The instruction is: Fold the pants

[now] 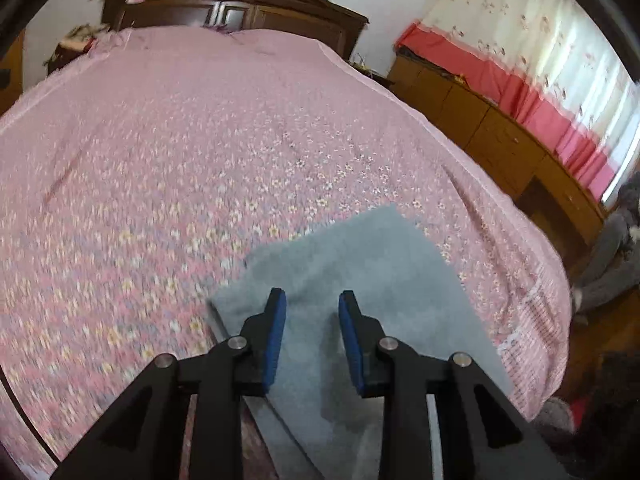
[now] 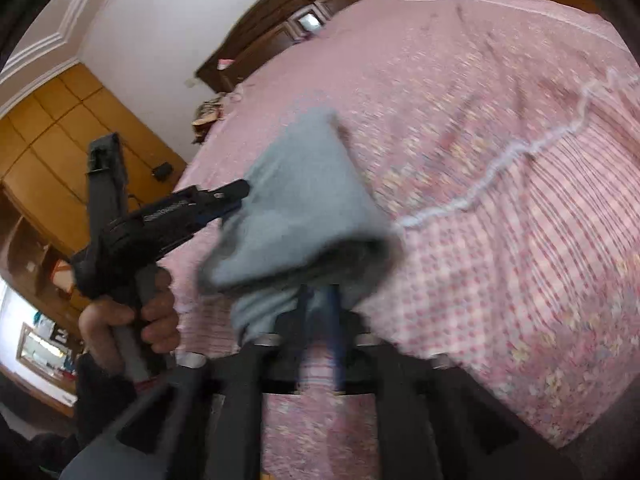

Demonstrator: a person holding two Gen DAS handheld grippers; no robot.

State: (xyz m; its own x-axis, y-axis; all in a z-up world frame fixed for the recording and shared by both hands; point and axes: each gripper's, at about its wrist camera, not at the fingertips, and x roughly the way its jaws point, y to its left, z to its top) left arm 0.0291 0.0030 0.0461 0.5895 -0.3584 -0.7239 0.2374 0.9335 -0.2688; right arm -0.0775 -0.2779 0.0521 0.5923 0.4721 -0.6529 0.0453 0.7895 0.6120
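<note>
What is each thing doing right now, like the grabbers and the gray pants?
left gripper: open, above the pants, holding nothing.
right gripper: shut on the pants.
gray pants: folded, lifted at one end, the rest on the bed.
pink bedspread: spread flat over the bed.

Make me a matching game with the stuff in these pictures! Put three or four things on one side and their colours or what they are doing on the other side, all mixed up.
Things:
1. pants
2. bedspread
3. left gripper
4. right gripper

States:
A. pink with little flowers
B. open, holding nothing
C. grey and bunched up
D. shut on the grey cloth

Right pairs: 1-C, 2-A, 3-B, 4-D
</note>
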